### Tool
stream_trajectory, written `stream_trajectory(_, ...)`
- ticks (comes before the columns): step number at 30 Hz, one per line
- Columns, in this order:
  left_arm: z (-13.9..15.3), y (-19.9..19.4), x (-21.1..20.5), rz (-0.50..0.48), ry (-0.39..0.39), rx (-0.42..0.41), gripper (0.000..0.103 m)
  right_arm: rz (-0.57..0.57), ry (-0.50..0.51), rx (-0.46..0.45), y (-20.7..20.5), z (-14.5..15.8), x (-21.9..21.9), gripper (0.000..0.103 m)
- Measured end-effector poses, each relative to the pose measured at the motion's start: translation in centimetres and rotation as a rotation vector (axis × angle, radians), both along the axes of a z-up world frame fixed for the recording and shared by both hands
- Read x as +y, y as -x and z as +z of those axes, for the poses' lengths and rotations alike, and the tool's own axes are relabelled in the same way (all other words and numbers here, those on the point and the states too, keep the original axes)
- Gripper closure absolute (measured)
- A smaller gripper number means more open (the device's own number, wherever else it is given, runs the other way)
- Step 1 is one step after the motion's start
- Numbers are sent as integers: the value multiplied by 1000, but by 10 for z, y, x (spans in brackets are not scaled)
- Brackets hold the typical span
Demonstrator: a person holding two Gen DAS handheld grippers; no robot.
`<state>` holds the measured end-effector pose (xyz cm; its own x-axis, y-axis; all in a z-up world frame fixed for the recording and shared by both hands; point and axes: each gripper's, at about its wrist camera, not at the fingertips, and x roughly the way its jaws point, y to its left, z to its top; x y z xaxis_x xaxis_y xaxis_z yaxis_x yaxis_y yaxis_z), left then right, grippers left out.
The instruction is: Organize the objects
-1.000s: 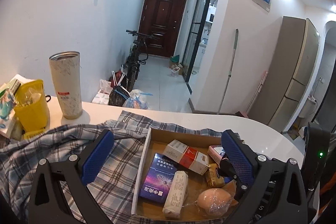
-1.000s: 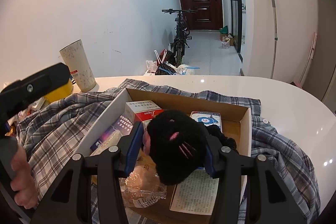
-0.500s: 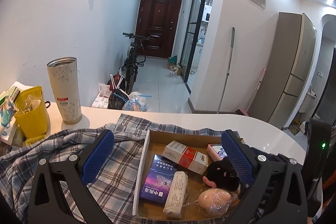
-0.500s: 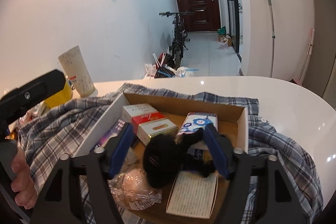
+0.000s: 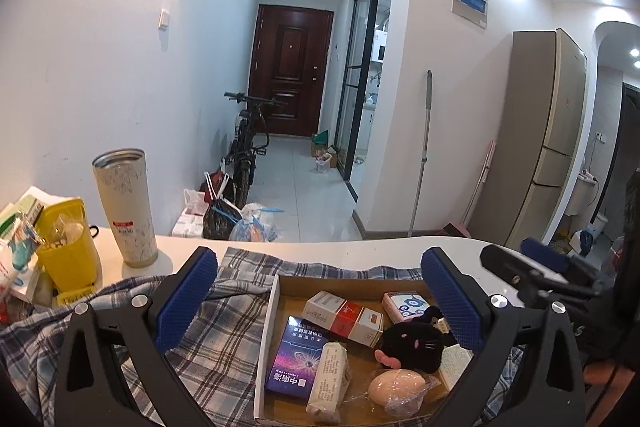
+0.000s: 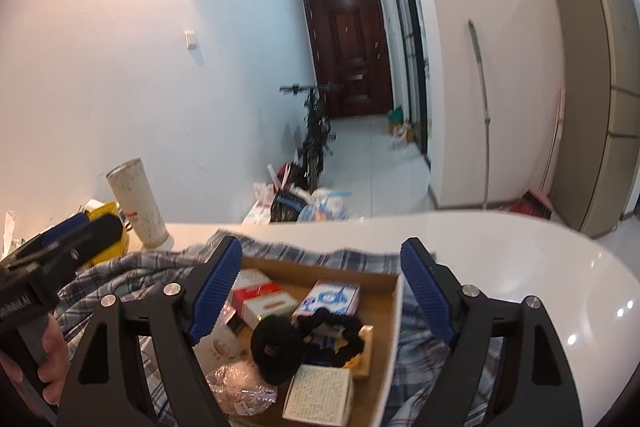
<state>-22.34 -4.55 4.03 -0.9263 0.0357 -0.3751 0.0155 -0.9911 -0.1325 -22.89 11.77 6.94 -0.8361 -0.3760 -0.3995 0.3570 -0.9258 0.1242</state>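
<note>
Our right claw point(image 6: 320, 287) has released the black plush cat point(image 6: 276, 349) into the cardboard box point(image 6: 394, 311) and lifted, leaving both claws spread empty, the right directly above the cat and nearer than the left claw point(image 5: 318, 301).

A matt brown cardboard box point(image 5: 276, 301) sits on soft woven plaid cloth point(image 5: 224, 331) over a glossy white surface point(image 6: 520, 259). Inside the box lie a fuzzy black plush toy point(image 5: 414, 341) and crinkly clear plastic wrap point(image 5: 400, 389). Ribbed blue rubber covers the fingers point(image 6: 426, 293).
</note>
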Motion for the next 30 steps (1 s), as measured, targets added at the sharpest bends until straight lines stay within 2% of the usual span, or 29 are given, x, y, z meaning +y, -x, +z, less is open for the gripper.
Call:
stream_trajectory(4,15,-13,2,-13,-4,52,0,-43,22,74,-12,18,8,0)
stream_trajectory(7,29,-27,1,-13,-7,111,0,-85,41,120,-21,29,14,0)
stream_trajectory(13,62,-54,9,2,4,218,0,-55,78,174,-40,66,25,0)
stream_trajectory(19,100,-80,11,-35,-37,253,0,-18,64,216,-77,105,30,0)
stream_trajectory(22,118,-102,12,-35,-25,272,0,-39,66,269,-106,120,39,0)
stream_trajectory(26,134,-133,21,-21,27,261,0,-21,89,280,-137,134,48,0)
stream_trajectory(30,147,-174,26,-99,10,255,0,-61,59,334,-175,144,46,0)
